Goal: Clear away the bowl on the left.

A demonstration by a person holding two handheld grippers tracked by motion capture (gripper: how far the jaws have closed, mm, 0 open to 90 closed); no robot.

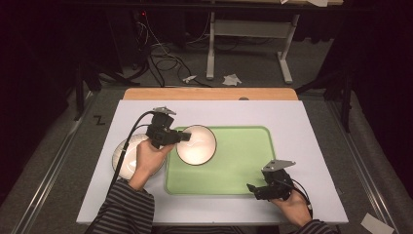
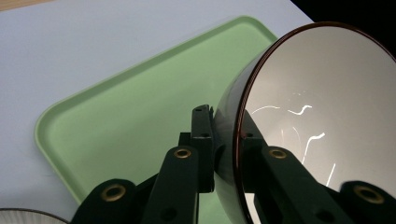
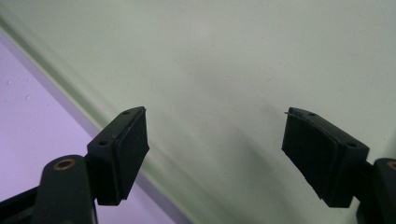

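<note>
A white bowl with a dark rim (image 1: 197, 144) hangs tilted over the left end of the green tray (image 1: 243, 161). My left gripper (image 1: 184, 137) is shut on the bowl's left rim, one jaw inside and one outside. In the left gripper view the bowl (image 2: 317, 102) stands on edge, the gripper (image 2: 227, 140) pinches its wall, and the tray (image 2: 130, 126) lies below. My right gripper (image 1: 253, 189) rests at the tray's near right corner, open with nothing between its fingers. In the right gripper view its gripper (image 3: 215, 144) hovers over the tray's front rim (image 3: 154, 177).
A second white dish (image 1: 125, 155) lies on the white tabletop (image 1: 302, 131) left of the tray, partly under my left hand. A wooden strip (image 1: 209, 93) runs along the table's far edge. Cables and a desk frame (image 1: 248, 44) stand on the floor beyond.
</note>
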